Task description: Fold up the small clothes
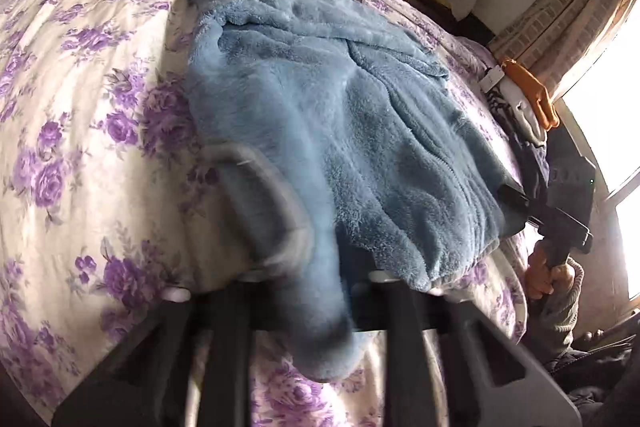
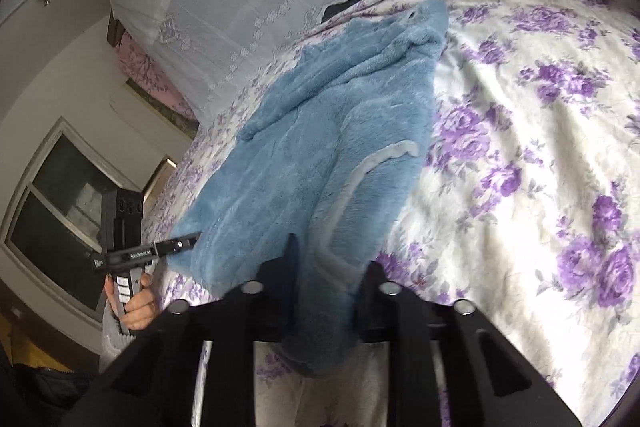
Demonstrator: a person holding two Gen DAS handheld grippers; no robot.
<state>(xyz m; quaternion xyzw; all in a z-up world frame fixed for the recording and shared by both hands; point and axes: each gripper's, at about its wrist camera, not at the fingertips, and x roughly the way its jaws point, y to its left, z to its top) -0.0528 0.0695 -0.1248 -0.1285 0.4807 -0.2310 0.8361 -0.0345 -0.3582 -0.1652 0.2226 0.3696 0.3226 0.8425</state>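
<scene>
Left tongs (image 1: 320,307), bottom centre of left view: clamped on fleece hem. Right tongs (image 2: 326,291), bottom centre of right view: likewise pinching near hem. Blue fleece garment (image 1: 320,115) spreads from both tongs up mid-frame over floral bed cover (image 1: 80,107). Judgement: lift both corners together, keep hem taut and level, carry toward far collar end, align edges before release.

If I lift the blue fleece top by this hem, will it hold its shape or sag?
Likely sag: the blue fleece top already drapes in soft folds over the floral bedspread. The plush pile looks grippy, so it probably won't slip from the right hand-held gripper. It seems bulky yet light, judging by how loosely its hem hangs.
</scene>
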